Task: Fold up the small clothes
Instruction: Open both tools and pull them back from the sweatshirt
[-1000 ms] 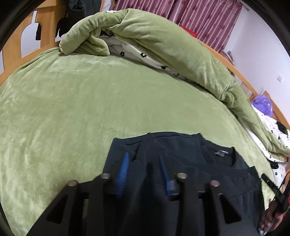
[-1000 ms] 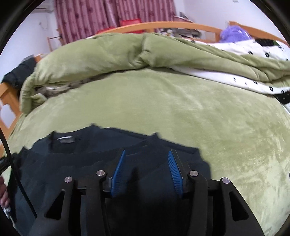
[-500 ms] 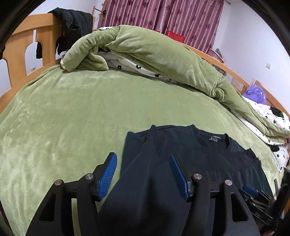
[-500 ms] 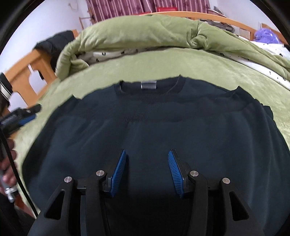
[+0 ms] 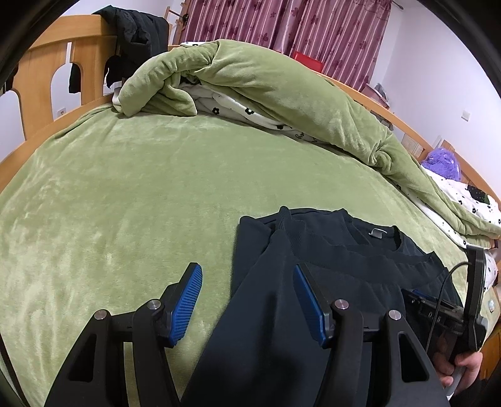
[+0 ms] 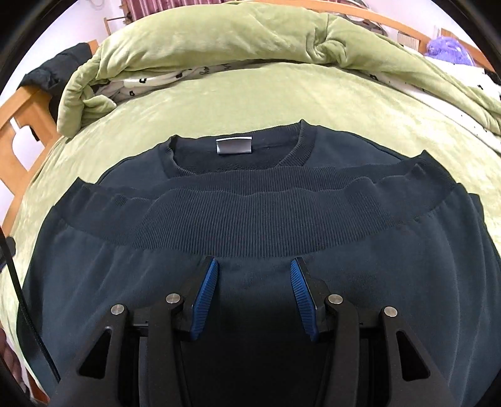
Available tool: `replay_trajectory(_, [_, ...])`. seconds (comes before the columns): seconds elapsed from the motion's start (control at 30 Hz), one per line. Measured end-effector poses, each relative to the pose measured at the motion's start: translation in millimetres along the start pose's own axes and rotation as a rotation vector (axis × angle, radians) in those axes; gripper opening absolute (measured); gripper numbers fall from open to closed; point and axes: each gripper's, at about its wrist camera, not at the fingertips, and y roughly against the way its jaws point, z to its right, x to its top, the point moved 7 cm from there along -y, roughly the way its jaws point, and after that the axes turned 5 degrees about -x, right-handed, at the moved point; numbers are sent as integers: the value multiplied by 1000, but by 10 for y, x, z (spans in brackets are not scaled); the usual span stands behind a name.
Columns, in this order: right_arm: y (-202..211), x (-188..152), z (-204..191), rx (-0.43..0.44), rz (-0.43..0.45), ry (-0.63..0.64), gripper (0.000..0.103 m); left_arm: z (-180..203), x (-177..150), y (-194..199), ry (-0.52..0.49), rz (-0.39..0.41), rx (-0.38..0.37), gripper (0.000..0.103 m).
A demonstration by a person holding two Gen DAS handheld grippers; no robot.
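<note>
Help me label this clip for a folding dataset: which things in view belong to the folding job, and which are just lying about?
Part of the job:
- dark sweatshirt, folded hem-to-collar on the bed
- left gripper, jaws open
- right gripper, jaws open
- green bed cover, the work surface

Just lying about:
- rolled green quilt
- purple plush
- black garment on the bed frame
- curtains

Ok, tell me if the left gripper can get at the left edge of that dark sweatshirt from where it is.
Probably yes. The left gripper is open, and the left edge of the dark sweatshirt already lies between its fingers on the green blanket. Nothing lies across that edge.
</note>
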Motion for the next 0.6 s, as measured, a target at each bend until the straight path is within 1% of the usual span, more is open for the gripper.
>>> replay_trajectory(0.2, [199,-167,-22,4,19,16,48,64,5,121,-1,20,-15,58])
replay_trajectory(0.37, [381,-369,-42,-3,30,48,48,140,-34,299,-32,50,-20,58])
replay_trajectory(0.5, [518,-580,-19,2,53,27,48,137,-161,422,-49,44,-20,58])
replay_trajectory(0.6, [585,-734,-39,6,22,29,48,65,-314,511,-29,30,-17,58])
